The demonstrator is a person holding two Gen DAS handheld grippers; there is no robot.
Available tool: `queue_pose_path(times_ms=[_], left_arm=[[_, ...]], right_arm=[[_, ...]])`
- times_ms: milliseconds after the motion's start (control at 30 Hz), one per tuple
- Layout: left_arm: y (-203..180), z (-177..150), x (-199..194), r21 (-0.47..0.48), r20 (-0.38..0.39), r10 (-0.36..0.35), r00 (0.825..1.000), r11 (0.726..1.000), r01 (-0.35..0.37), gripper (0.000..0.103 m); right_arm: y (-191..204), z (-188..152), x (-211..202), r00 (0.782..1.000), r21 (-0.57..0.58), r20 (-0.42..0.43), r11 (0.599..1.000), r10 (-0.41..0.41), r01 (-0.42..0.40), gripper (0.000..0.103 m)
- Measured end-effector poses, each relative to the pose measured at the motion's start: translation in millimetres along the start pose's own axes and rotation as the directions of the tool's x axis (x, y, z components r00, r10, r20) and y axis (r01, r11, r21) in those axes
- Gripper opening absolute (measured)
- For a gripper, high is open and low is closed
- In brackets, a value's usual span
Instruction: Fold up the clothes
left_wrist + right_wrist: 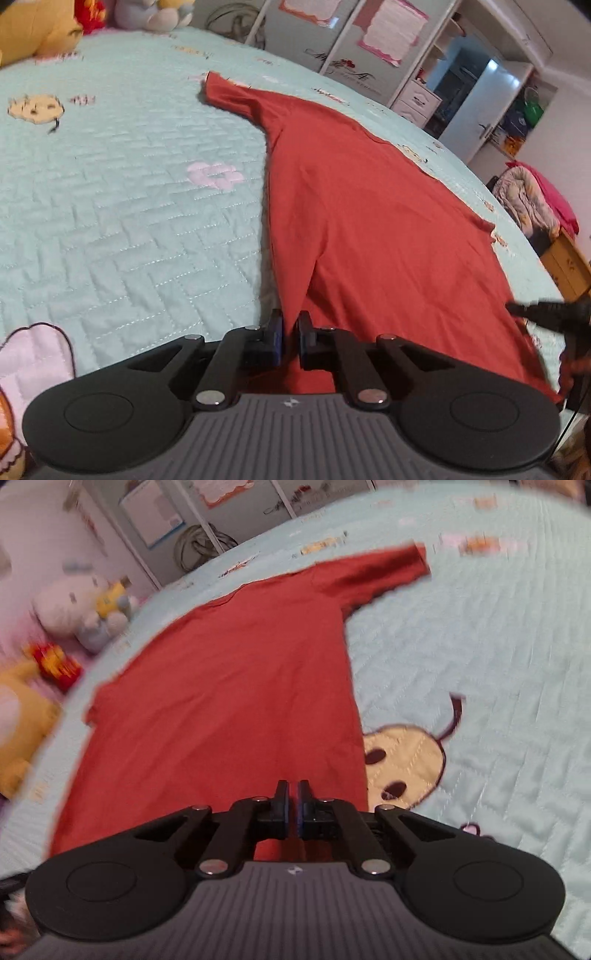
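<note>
A rust-red shirt (pixel 369 221) lies spread along a quilted mint bedspread (pixel 129 221), sleeves out, its hem end nearest the person. The left tongs (pixel 290 332) are clamped on a lifted ridge of the hem; that thin pinch could slip free under any pull, and the fabric would drop in a crooked crease. The right tongs (pixel 293 808) sit closed over the hem's other corner, though whether cloth is caught between them cannot be told; uneven tension would skew any fold.

Both my grippers pinched shut, held low.
My left gripper (pixel 290 326) clamps a fold of red shirt (pixel 369 229); my right gripper (pixel 293 801) nips its hem.
</note>
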State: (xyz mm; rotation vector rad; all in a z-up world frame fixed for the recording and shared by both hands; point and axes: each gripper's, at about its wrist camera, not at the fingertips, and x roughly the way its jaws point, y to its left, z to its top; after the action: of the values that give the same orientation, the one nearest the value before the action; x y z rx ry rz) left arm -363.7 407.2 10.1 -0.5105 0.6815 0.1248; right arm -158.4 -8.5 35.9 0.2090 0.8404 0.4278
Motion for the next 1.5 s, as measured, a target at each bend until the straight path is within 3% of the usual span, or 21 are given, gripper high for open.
queue_pose_path(times_ms=[100, 200, 267, 333, 400, 467, 600, 767, 833, 867, 933, 967, 1000, 1033, 1200, 1433, 1500], left_arm=[[7, -2, 0, -0.025, 0.007, -0.010, 1.000, 1.000, 0.010, 0.006], [14, 1, 2, -0.070, 0.008, -0.037, 0.999, 0.997, 0.037, 0.006], [24, 7, 3, -0.114, -0.010, -0.084, 0.996, 0.990, 0.082, 0.007], [35, 13, -4, -0.181, -0.020, -0.143, 0.989, 0.974, 0.138, 0.021], [50, 32, -4, -0.252, 0.048, -0.167, 0.985, 0.952, 0.174, 0.058], [65, 50, -5, -0.318, 0.118, -0.184, 0.976, 0.924, 0.213, 0.070], [82, 116, 46, -0.378, 0.204, -0.167, 0.965, 0.895, 0.235, 0.070], [92, 173, 145, -0.536, 0.186, -0.133, 0.973, 0.816, 0.214, 0.070], [89, 179, 167, -0.580, 0.225, -0.091, 0.970, 0.788, 0.208, 0.070], [84, 183, 171, -0.569, 0.237, -0.075, 0.968, 0.797, 0.202, 0.072], [76, 193, 181, -0.537, 0.253, -0.056, 0.966, 0.822, 0.188, 0.059], [77, 200, 189, -0.516, 0.244, -0.060, 0.968, 0.837, 0.182, 0.013], [81, 209, 198, -0.499, 0.218, -0.063, 0.974, 0.851, 0.166, 0.002], [89, 217, 204, -0.493, 0.205, -0.047, 0.978, 0.858, 0.145, 0.002], [86, 241, 216, -0.283, 0.158, -0.005, 0.987, 0.958, 0.050, 0.006], [89, 209, 158, -0.275, 0.149, -0.025, 0.988, 0.959, 0.066, 0.015], [90, 200, 141, -0.273, 0.147, -0.031, 0.989, 0.959, 0.071, 0.035]], right_arm=[[43, 10, 8, 0.998, -0.162, 0.057, 0.987, -0.001, 0.010, 0.025], [89, 23, 25, 0.995, -0.232, 0.018, 0.969, 0.098, -0.091, 0.026], [112, 30, 38, 0.981, -0.224, -0.031, 0.956, 0.190, -0.192, 0.027], [126, 31, 51, 0.955, -0.170, -0.081, 0.940, 0.287, -0.297, 0.028], [134, 27, 62, 0.919, -0.103, -0.118, 0.916, 0.376, -0.388, 0.033], [133, 14, 69, 0.886, -0.030, -0.130, 0.891, 0.446, -0.453, 0.033], [120, -2, 85, 0.842, 0.050, -0.130, 0.851, 0.524, -0.522, 0.039], [104, -15, 102, 0.788, 0.135, -0.116, 0.796, 0.604, -0.590, 0.038], [98, -14, 106, 0.764, 0.170, -0.105, 0.769, 0.636, -0.617, 0.037], [95, -13, 108, 0.753, 0.187, -0.098, 0.755, 0.651, -0.629, 0.036], [89, -14, 111, 0.731, 0.221, -0.079, 0.727, 0.678, -0.650, 0.036], [88, -14, 113, 0.723, 0.230, -0.073, 0.717, 0.687, -0.658, 0.035], [89, -14, 113, 0.722, 0.230, -0.073, 0.716, 0.689, -0.660, 0.035], [91, -14, 114, 0.720, 0.230, -0.073, 0.714, 0.690, -0.661, 0.034], [89, -14, 114, 0.730, 0.223, -0.079, 0.726, 0.679, -0.651, 0.027], [87, -17, 112, 0.753, 0.199, -0.088, 0.752, 0.652, -0.628, 0.023], [88, -17, 111, 0.755, 0.200, -0.086, 0.754, 0.650, -0.626, 0.023]])
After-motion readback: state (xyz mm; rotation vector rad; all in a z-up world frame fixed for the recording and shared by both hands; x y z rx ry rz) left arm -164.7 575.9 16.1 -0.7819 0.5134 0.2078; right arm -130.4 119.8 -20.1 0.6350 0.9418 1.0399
